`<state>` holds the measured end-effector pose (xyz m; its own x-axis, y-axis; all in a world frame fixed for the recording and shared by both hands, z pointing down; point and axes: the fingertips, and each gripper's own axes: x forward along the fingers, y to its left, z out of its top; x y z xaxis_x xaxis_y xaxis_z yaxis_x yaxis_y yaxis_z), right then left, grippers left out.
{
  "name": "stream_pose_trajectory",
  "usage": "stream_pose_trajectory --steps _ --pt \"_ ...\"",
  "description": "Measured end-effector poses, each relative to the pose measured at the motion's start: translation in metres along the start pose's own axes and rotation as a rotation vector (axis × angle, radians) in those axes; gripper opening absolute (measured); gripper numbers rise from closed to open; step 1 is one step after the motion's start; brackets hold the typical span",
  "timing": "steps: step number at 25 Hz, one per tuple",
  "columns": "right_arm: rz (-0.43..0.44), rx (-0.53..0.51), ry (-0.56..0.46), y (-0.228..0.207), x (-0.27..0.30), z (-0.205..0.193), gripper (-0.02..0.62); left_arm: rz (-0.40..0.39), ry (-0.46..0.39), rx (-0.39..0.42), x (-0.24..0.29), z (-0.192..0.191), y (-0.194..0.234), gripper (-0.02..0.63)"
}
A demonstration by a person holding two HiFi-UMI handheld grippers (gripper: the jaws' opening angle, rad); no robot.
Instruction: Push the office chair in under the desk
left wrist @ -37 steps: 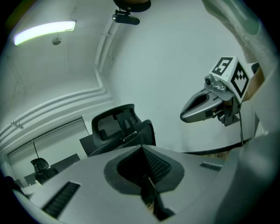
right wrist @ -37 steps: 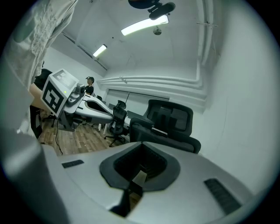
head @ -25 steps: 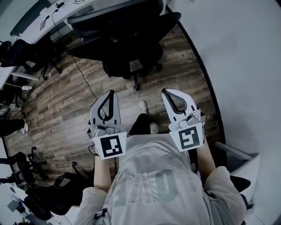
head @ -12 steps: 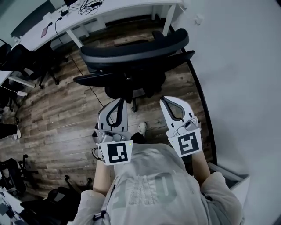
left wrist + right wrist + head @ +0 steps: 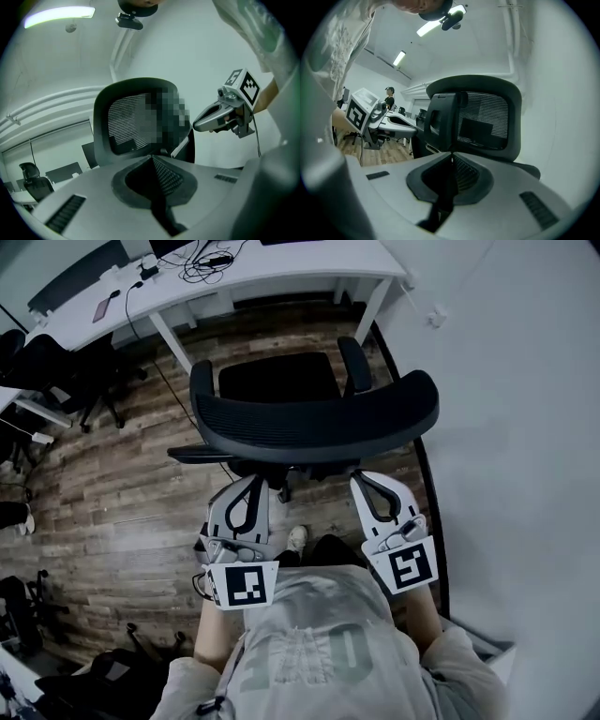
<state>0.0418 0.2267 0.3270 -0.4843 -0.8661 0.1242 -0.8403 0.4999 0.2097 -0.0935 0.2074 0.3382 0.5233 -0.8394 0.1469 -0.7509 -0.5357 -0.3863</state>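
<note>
A black office chair stands in front of the white desk [image 5: 281, 263], its seat [image 5: 279, 378] toward the desk and its curved mesh backrest [image 5: 314, 423] toward me. Both grippers point level at the back of the backrest. My left gripper [image 5: 254, 481] is shut and empty, its tip just behind the backrest's left part. My right gripper [image 5: 362, 481] is shut and empty behind the right part. Whether either tip touches the chair I cannot tell. The left gripper view shows the mesh back [image 5: 126, 124] ahead and the right gripper [image 5: 220, 115] beside it. The right gripper view shows the chair back [image 5: 483, 117].
A white wall [image 5: 525, 427] runs close along the right of the chair. Desk legs [image 5: 169, 338] frame the gap under the desk. Other black chairs [image 5: 56, 362] stand at the left on the wooden floor [image 5: 122, 493]. A cable [image 5: 173, 395] trails on the floor.
Both grippers and the person have moved forward toward the chair. The chair's backrest has come from far ahead to right at the fingertips, and the desk has come into view.
</note>
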Motion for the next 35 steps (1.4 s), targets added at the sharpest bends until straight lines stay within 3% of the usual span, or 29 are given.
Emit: stream_pose_trajectory --steps 5,12,16,18,19,20,22,25,30,35 --pt "0.029 0.014 0.003 -0.015 0.004 -0.006 0.021 0.014 0.017 0.050 0.013 0.012 -0.006 0.017" --pt "0.099 0.039 -0.020 -0.032 0.007 -0.004 0.021 0.070 0.059 0.025 0.020 0.013 -0.014 0.017" --pt "0.159 0.071 -0.103 -0.042 0.004 0.012 0.023 0.125 0.009 0.098 0.017 0.033 -0.001 0.018" --pt "0.193 0.067 -0.081 -0.044 0.006 0.015 0.047 0.116 0.014 0.126 0.015 0.036 0.007 0.022" --pt "0.207 0.044 -0.061 -0.045 0.007 0.015 0.163 0.097 0.033 0.142 0.015 0.034 0.010 0.067" --pt "0.216 -0.008 -0.042 -0.048 0.008 0.015 0.248 0.076 0.060 0.158 0.015 0.029 0.012 0.161" --pt "0.231 -0.181 0.018 -0.058 0.007 0.012 0.260 0.042 0.120 0.214 0.012 0.020 0.018 0.197" --pt "0.272 -0.402 0.161 -0.076 0.004 0.000 0.263 -0.021 0.237 0.378 0.011 0.008 0.029 0.204" --pt "0.358 -0.601 0.364 -0.100 0.001 -0.033 0.262 -0.156 0.451 0.612 0.011 -0.019 0.047 0.204" --pt "0.417 -0.780 0.524 -0.119 0.004 -0.064 0.262 -0.243 0.571 0.717 0.014 -0.039 0.052 0.203"
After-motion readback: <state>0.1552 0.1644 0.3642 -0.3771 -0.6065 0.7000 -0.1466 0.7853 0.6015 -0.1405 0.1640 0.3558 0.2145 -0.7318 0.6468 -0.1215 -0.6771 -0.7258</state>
